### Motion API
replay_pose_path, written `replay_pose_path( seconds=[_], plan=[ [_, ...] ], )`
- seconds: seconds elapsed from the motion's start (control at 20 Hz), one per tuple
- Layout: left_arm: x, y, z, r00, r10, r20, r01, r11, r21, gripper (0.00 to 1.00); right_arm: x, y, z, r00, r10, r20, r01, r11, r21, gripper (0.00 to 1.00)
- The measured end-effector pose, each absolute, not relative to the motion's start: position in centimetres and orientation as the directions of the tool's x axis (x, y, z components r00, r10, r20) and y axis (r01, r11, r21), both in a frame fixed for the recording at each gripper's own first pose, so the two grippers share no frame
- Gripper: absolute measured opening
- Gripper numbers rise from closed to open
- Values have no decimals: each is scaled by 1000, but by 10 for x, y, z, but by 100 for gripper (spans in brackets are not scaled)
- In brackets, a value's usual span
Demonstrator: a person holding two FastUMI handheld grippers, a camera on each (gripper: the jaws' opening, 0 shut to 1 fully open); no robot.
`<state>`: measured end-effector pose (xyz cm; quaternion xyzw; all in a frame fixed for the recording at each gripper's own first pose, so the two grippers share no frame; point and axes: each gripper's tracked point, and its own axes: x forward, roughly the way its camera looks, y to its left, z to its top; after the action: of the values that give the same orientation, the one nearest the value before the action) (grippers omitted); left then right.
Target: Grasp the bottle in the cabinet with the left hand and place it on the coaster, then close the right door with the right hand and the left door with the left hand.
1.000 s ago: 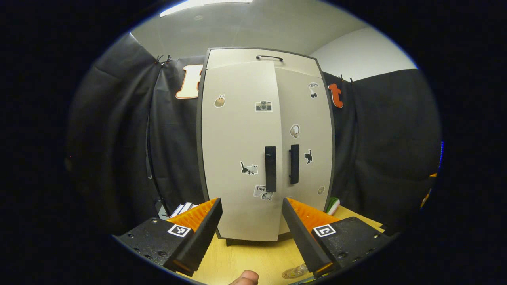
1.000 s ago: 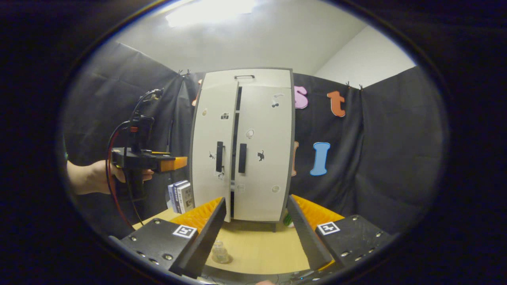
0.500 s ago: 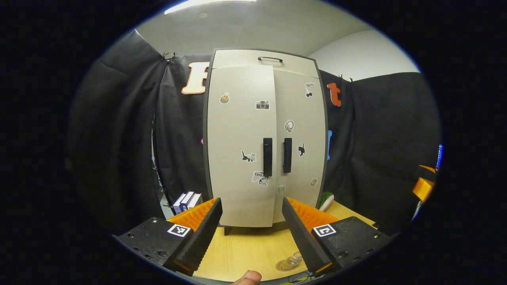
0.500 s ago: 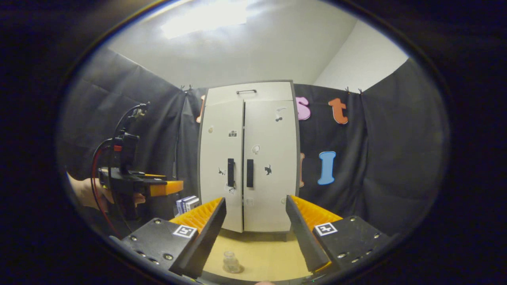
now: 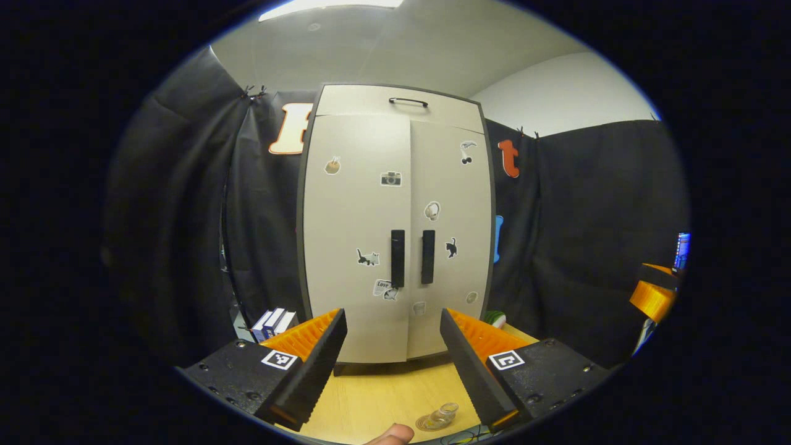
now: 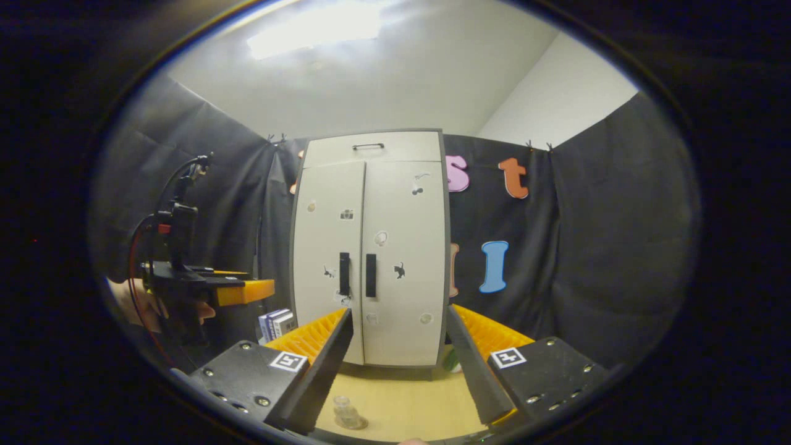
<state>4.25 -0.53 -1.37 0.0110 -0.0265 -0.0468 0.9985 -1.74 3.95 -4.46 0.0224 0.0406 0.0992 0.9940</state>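
1. Left gripper (image 5: 390, 364): fingers spread wide with nothing between them, held level and aimed at the cabinet front from a short way back. In the right gripper view this same tool (image 6: 244, 292) sits off to the left of the cabinet, gripped by a hand (image 6: 133, 306). Judgement: the parted, empty fingers fit a tool with no grasp in progress.

2. Right gripper (image 6: 398, 371): fingers likewise wide apart and holding nothing, pointed at the cabinet from farther off. Its tip (image 5: 652, 298) shows at the far right edge of the left gripper view.

3. Bottle (image 6: 343, 411): small, clear, standing upright on the wooden table (image 6: 401, 395), near and below the right gripper's left finger. In the left gripper view the bottle (image 5: 446, 413) stands on a round clear coaster (image 5: 431, 423), just below and inside the left gripper's right finger, apart from it.

4. Cabinet (image 5: 395, 228): left door (image 5: 355, 235) and right door (image 5: 451, 228) both lie flush, with only a thin seam between them. The two dark handles sit side by side at the seam.

5. Judgement: the bottle is placed and both doors read as shut, so the task appears complete or nearly so.

6. Surroundings: small boxes (image 5: 270, 322) stand on the table left of the cabinet; a green-and-white item (image 5: 494, 318) lies at its right foot, too small to identify.
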Motion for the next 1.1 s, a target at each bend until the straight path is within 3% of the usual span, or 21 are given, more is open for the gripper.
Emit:
replay_pose_path(
  seconds=[0.05,0.15,0.25,0.6,0.7,1.0,1.1],
  plan=[
    [44,-10,-15,993,-108,47,106,994,34,94,-16,39,-47,978,193,-81,-190,981,47,89],
    [50,-17,-17,991,-121,50,118,992,51,97,-17,39,-47,978,192,-82,-190,981,26,93],
    [52,-20,-23,992,-125,32,124,992,39,96,-18,36,-49,979,186,-88,-185,982,20,89],
    [56,-29,-30,986,-162,31,161,986,45,97,-12,36,-51,979,168,-118,-163,985,52,93],
    [53,-28,-29,984,-175,46,173,984,31,97,-9,44,-50,977,181,-115,-176,983,50,89],
    [50,-9,-27,984,-166,60,166,986,5,97,0,62,-42,975,198,-99,-194,980,48,93],
    [53,3,-25,989,-130,68,130,991,-1,96,3,67,-41,974,205,-97,-201,978,50,89]
  ],
)
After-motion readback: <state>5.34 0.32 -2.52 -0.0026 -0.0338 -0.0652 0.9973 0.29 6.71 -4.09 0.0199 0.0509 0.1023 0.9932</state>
